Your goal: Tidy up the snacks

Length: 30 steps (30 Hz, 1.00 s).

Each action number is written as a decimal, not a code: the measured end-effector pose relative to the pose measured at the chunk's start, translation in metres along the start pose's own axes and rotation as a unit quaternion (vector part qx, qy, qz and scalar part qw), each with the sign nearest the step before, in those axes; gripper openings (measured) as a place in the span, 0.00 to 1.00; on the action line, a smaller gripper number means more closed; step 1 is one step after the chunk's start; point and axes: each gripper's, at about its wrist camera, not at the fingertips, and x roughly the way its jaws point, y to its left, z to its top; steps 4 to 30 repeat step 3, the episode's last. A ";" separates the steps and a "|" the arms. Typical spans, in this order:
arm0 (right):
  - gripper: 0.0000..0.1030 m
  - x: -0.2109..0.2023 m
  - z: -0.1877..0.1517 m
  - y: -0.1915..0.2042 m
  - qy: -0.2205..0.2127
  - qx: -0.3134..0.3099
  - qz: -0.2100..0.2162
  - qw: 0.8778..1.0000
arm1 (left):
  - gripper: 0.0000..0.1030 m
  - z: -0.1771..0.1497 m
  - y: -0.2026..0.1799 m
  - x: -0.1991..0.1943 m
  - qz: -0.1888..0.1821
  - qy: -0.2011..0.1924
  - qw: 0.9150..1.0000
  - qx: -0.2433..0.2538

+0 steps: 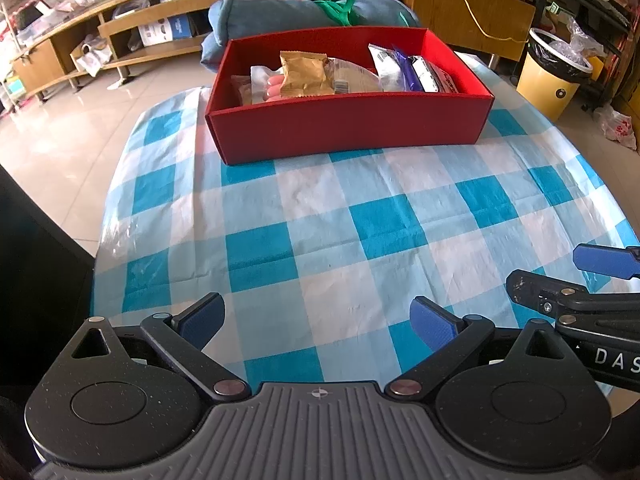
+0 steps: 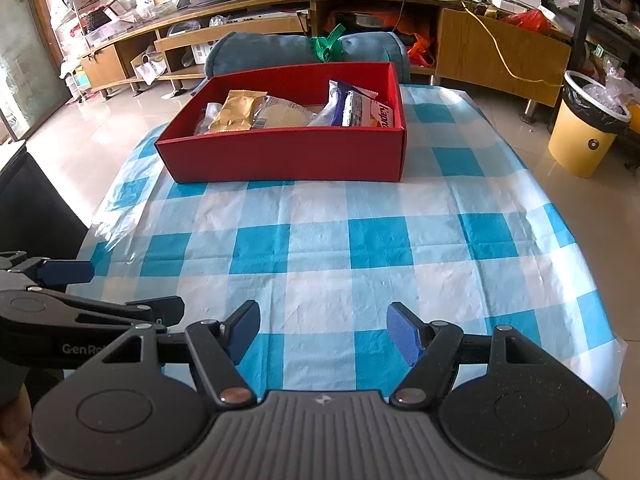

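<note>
A red cardboard box (image 1: 352, 128) stands at the far end of the table, also in the right wrist view (image 2: 288, 152). It holds several snacks: a gold packet (image 1: 306, 74) (image 2: 238, 112), a round pale pastry in clear wrap (image 2: 286, 116), and white and purple packets (image 1: 404, 70) (image 2: 360, 110) at its right end. My left gripper (image 1: 318, 326) is open and empty near the table's front edge. My right gripper (image 2: 324, 330) is open and empty beside it, its fingers (image 1: 604, 260) showing at the right of the left wrist view.
The table has a blue and white checked cloth (image 1: 360, 220) (image 2: 360, 232). A blue rolled cushion (image 1: 280, 12) lies behind the box. A yellow waste bin (image 2: 588, 136) stands on the floor to the right. Wooden shelves line the back wall.
</note>
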 end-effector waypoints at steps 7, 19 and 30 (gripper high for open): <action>0.64 0.000 -0.001 0.001 0.000 0.000 0.001 1.000 | 0.98 -0.001 0.001 -0.001 0.000 0.000 1.000 -0.003; 0.64 0.000 -0.001 0.001 0.000 0.000 0.001 1.000 | 0.98 -0.001 0.001 -0.001 0.000 0.000 1.000 -0.003; 0.64 0.000 -0.001 0.001 0.000 0.000 0.001 1.000 | 0.98 -0.001 0.001 -0.001 0.000 0.000 1.000 -0.003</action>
